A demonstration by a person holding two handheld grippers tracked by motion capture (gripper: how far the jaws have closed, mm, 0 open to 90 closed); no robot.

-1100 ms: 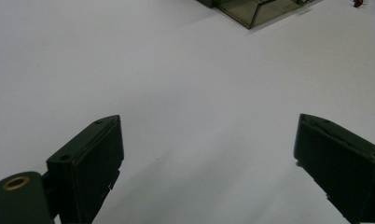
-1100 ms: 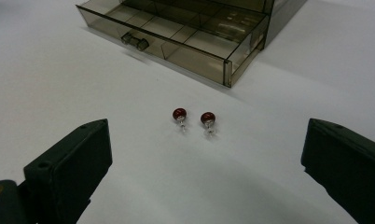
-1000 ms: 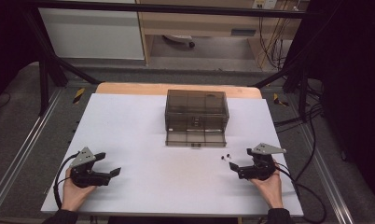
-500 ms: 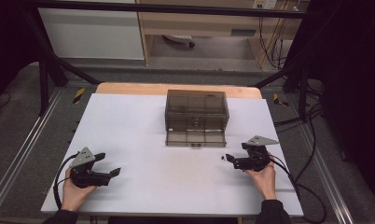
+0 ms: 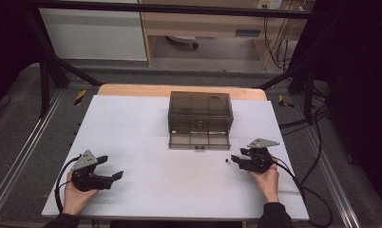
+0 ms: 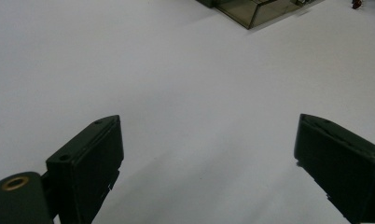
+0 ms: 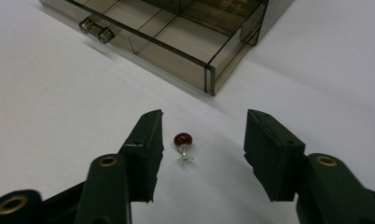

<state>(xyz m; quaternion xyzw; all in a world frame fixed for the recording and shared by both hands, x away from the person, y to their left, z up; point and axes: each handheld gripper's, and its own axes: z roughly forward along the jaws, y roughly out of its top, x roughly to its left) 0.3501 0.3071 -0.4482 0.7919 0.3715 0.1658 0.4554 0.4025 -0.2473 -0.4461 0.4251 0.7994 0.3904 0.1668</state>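
Observation:
A tiny pin with a red bead head and clear stem (image 7: 183,141) stands on the white table (image 5: 146,123). My right gripper (image 7: 204,122) is low over the table with the pin between its jaws, nearer the left one. The jaws have just been closing, and the pads are clear of the pin. In the high view the right gripper (image 5: 236,160) is at the table's right, with the pin (image 5: 226,161) at its tips. My left gripper (image 5: 111,167) rests at the front left, open and empty (image 6: 209,123).
A smoky clear drawer box (image 5: 201,111) stands mid-table with its bottom drawer (image 7: 176,32) pulled out, divided into compartments, a short way beyond the pin. Cables trail from both grippers. The drawer's corner (image 6: 251,11) lies far ahead in the left gripper view.
The right gripper has slid left and slightly down toward the pin, and its jaws have narrowed around it. The left gripper has stayed put.

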